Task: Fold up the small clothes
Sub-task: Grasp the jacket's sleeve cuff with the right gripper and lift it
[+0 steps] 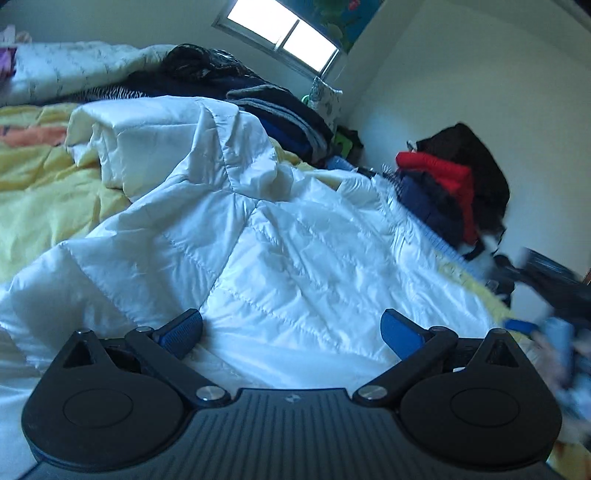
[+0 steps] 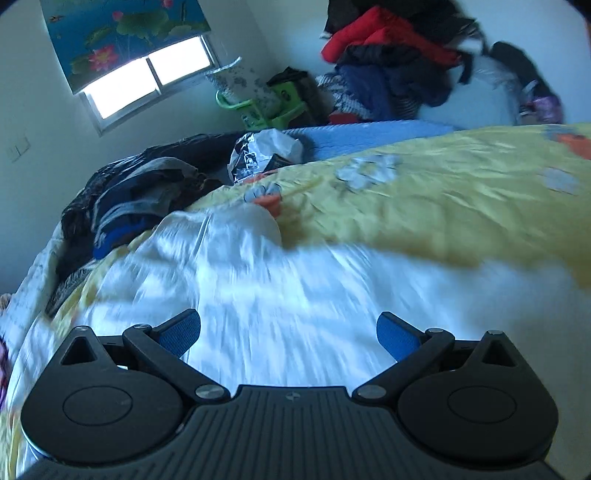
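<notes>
A white quilted puffer jacket (image 1: 258,236) lies spread on the yellow bedspread (image 1: 44,181), its hood (image 1: 166,140) bunched at the far end. My left gripper (image 1: 291,332) hovers just above the jacket's near part, open, with nothing between its blue pads. In the right wrist view the same white jacket (image 2: 258,280) is motion-blurred beneath my right gripper (image 2: 288,332), which is also open and holds nothing. The other gripper shows as a blurred blue and black shape (image 1: 546,325) at the right edge of the left wrist view.
A stack of dark folded clothes (image 1: 280,110) sits past the jacket near the window (image 1: 284,33). A heap of red, navy and black clothes (image 1: 450,184) stands against the wall. A silvery plastic bag (image 2: 262,151), a blue mat (image 2: 369,134) and a green frame (image 2: 266,107) lie beyond the bed.
</notes>
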Action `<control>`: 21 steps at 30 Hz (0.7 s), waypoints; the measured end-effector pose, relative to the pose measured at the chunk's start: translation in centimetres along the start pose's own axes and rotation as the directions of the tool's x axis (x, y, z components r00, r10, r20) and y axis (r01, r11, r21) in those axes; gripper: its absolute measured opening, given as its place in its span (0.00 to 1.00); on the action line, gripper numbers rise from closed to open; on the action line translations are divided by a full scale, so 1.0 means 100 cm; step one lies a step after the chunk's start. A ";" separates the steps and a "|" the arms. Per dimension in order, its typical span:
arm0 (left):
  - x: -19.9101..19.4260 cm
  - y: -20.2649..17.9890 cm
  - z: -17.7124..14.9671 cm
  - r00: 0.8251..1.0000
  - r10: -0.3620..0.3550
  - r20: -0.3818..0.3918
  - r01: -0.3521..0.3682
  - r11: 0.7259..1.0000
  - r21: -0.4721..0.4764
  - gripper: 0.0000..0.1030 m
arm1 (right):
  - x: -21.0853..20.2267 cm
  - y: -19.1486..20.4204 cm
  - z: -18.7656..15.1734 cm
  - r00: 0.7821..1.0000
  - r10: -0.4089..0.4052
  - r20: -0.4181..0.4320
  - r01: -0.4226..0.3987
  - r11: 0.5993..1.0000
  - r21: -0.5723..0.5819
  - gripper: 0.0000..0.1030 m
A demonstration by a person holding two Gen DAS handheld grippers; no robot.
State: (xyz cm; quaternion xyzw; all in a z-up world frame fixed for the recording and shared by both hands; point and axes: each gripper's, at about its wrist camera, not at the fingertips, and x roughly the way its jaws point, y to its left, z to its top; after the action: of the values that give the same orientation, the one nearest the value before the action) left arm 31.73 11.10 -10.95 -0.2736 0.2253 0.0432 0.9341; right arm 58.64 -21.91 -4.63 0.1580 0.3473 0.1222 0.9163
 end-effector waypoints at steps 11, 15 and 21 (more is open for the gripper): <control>0.001 0.007 -0.002 0.999 -0.032 0.004 0.032 0.999 -0.031 1.00 | 0.179 0.028 0.083 0.983 0.060 -0.171 -0.059 0.998 0.012 0.98; 0.000 0.007 -0.001 0.999 -0.036 0.003 0.036 0.999 -0.032 1.00 | 0.180 0.031 0.075 0.968 0.187 -0.170 -0.185 0.982 0.025 0.90; -0.002 0.007 -0.001 0.999 -0.037 0.001 0.037 0.999 -0.029 1.00 | 0.161 0.026 0.067 0.938 0.294 -0.181 -0.292 0.956 0.039 0.16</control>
State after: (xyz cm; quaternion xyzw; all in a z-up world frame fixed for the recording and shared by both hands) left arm 31.38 11.61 -11.31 -0.2911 0.2193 0.0292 0.9308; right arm 74.62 -15.49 -8.51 0.2010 0.4042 0.2695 0.8506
